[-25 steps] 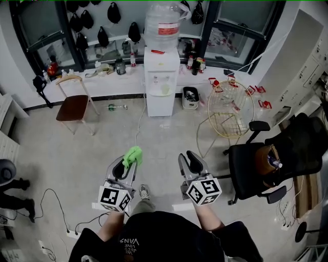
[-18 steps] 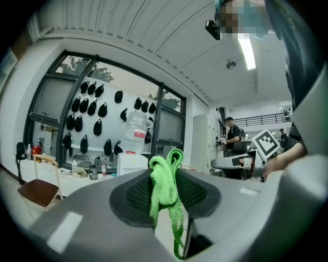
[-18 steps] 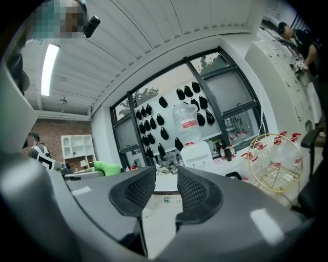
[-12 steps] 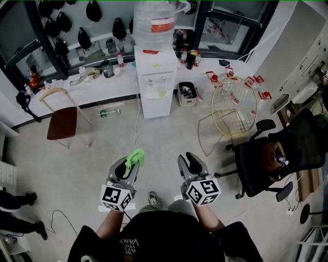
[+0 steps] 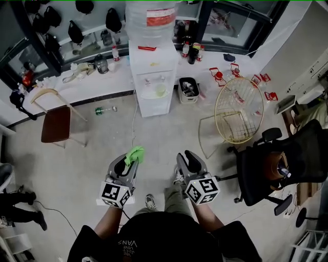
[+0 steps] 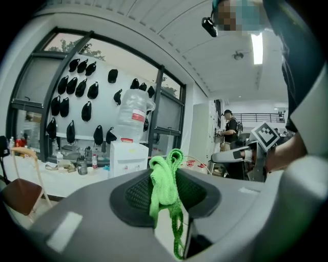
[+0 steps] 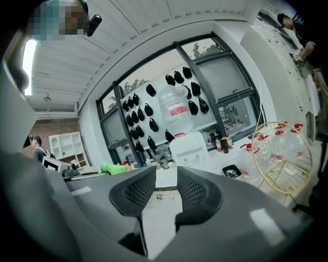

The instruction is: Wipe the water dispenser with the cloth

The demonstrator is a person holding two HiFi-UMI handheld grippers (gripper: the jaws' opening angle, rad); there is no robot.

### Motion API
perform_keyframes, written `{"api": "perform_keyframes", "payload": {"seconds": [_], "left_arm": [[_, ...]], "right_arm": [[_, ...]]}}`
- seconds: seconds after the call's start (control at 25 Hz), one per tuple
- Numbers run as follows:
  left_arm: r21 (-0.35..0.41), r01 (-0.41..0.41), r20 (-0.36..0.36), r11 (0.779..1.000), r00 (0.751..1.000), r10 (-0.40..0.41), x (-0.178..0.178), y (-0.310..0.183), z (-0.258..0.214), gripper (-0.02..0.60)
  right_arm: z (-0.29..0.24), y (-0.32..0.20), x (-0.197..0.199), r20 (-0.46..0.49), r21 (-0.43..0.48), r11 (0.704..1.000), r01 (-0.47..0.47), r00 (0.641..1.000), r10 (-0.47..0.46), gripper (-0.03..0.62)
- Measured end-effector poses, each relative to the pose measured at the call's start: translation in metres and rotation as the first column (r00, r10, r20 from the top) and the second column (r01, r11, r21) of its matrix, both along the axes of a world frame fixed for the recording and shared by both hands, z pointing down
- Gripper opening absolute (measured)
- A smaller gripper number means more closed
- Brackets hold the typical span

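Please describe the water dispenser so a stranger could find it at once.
Look at the long white counter under the windows. The dispenser stands before its middle: a white cabinet, the only thing with a big clear bottle on top.

Seen from the head camera, the black T-shirt (image 5: pixel 154 238) of the person at the bottom edge carries the white brand word "VANS", upside down to the lens; the smaller white lines printed just beneath it are too fine to read. Atop the white box-shaped water dispenser (image 5: pixel 151 77), the clear plastic water bottle (image 5: pixel 154 13) wears a red label (image 5: pixel 160 20) whose print is too small to make out in any view
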State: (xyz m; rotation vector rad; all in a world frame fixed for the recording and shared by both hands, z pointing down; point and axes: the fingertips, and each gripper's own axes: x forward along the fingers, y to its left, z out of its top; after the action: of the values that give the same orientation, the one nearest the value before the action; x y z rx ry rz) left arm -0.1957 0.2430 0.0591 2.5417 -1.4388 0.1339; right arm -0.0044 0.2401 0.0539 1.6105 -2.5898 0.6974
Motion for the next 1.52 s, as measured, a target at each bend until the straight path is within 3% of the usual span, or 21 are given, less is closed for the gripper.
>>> {"api": "perform_keyframes", "payload": {"seconds": [0.32,0.64,0.92,1.2,1.52], "left_arm": [[-0.029,0.092,0.01,0.995,0.996,-0.092,0.046,-0.106,0.033,0.12],[-0.069,0.119,0.012,0.991,0.993,-0.118,0.085,-0.192,0.09,0.12],[-0.127,0.076,-0.012,0.989,0.997,-0.078,0.09,-0.256,0.166,0.12],[-0.119,0.021,-0.013,0.993,1.0,-0.023,0.093,-0.31,0.266,0.12],[-0.053,-0.031,-0.052,0.998,0.998,0.028,0.128,-0.36,0.36,0.12]], "right_arm": [[0.037,-0.106,0.039,-0.025,-0.076,0.992,0.105,0.994,-0.108,0.118],[0.088,-0.195,0.062,-0.031,-0.117,0.978,0.173,0.984,-0.178,0.093],[0.147,-0.254,0.066,-0.078,-0.088,0.992,0.086,0.993,-0.093,0.011],[0.228,-0.284,0.064,-0.052,-0.067,0.997,-0.027,0.998,0.024,0.005],[0.327,-0.296,0.062,-0.089,-0.051,0.999,0.013,0.996,-0.018,0.005]]}}
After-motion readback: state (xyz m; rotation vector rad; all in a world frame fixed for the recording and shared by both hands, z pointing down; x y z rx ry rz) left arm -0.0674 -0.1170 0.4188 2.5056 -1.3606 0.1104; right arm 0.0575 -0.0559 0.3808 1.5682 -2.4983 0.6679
